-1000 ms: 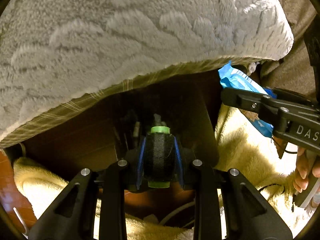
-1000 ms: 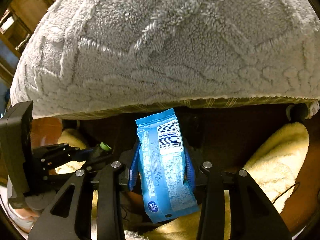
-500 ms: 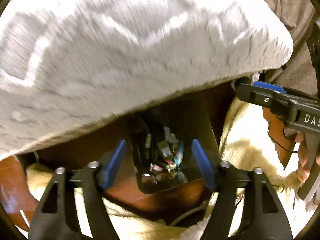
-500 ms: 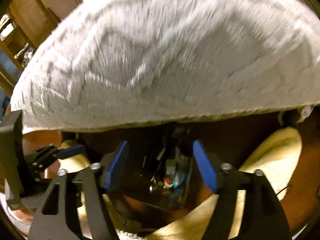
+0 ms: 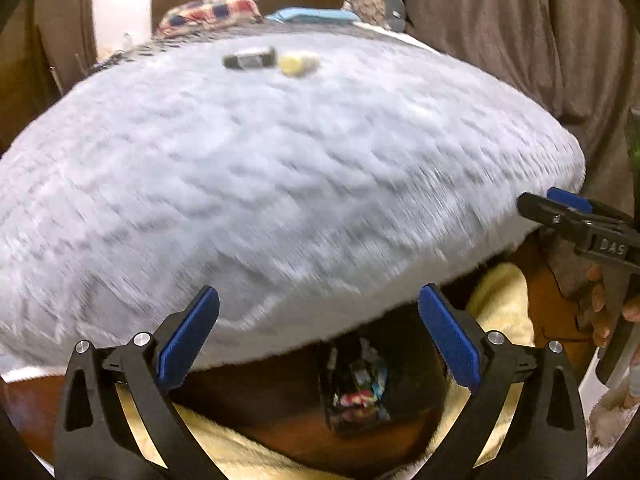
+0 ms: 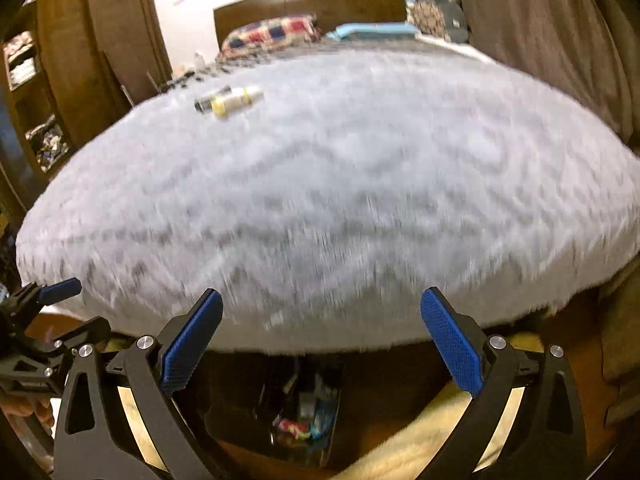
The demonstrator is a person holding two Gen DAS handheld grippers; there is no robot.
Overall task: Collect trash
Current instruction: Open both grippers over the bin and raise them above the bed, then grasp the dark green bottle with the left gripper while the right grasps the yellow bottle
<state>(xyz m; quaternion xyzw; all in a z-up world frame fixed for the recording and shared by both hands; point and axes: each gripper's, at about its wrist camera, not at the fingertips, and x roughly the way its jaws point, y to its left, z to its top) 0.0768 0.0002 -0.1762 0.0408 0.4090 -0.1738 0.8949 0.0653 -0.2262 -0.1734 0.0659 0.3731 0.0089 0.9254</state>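
L hand-held gripper (image 5: 318, 336): jaws spread wide, nothing between the blue pads (image 5: 187, 336) — held above the bin, w/ the bed edge ahead.
R hand-held gripper (image 6: 320, 338): also wide open & empty; seen from the L cam at far right (image 5: 576, 220), held by the person's hand (image 5: 608, 312).
Trash bin (image 6: 304, 416): dark container on the floor just below the bed's foot, between both grippers; colourful wrappers inside, too blurred to count.
Remaining trash: 2 items on the grey blanket (image 6: 340, 200), well apart from the grippers, touching or nearly so — 1 dark tube-like thing (image 5: 250, 58), 1 pale yellow small bottle (image 5: 298, 64).
Handling (judgement): both prob. light, rigid plastic, round so may roll on plush pile; grip across the middle of the body, not the ends. Soft blanket gives under the pads — press lightly.
Beyond: 1 checked pillow (image 5: 208, 14), 1 blue item (image 5: 312, 14) by the headboard; cream rug (image 6: 420, 440) on the floor.
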